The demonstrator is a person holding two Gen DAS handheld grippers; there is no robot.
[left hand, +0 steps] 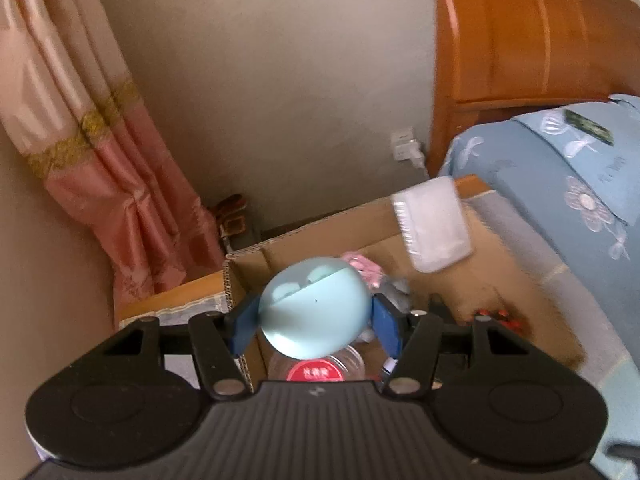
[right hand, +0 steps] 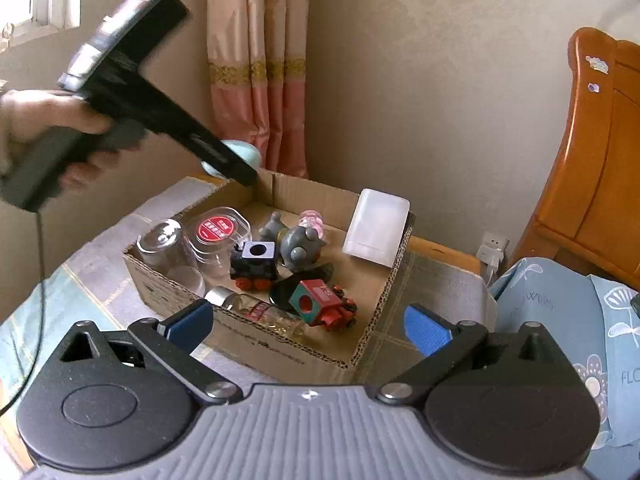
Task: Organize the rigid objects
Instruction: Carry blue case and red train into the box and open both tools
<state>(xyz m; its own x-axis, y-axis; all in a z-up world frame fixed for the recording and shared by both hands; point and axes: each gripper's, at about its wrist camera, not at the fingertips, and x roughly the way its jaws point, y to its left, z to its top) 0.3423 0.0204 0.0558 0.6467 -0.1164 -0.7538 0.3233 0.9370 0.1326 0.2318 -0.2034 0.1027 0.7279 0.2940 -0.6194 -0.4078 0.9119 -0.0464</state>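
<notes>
My left gripper (left hand: 314, 322) is shut on a pale blue egg-shaped case (left hand: 316, 308), held above the near left corner of a cardboard box (left hand: 440, 280). In the right wrist view the same case (right hand: 244, 152) shows past the left gripper's black body, over the box's far left corner (right hand: 264, 178), with a hand on the handle. My right gripper (right hand: 308, 320) stands open over the box's near wall (right hand: 280, 350) with nothing between its blue pads (right hand: 424, 332). Inside the box lie a small glass bottle (right hand: 260, 312), a green and red block toy (right hand: 320, 302), a black toy train (right hand: 254, 266) and a grey figurine (right hand: 298, 246).
A white container (right hand: 378, 226) leans on the box's far right rim. Clear cups (right hand: 168, 246) and a red-lidded clear tub (right hand: 218, 230) fill the box's left side. A blue floral bedspread (right hand: 560, 320), wooden headboard (right hand: 600, 160), curtain (right hand: 260, 80) and wall socket (right hand: 494, 250) surround the table.
</notes>
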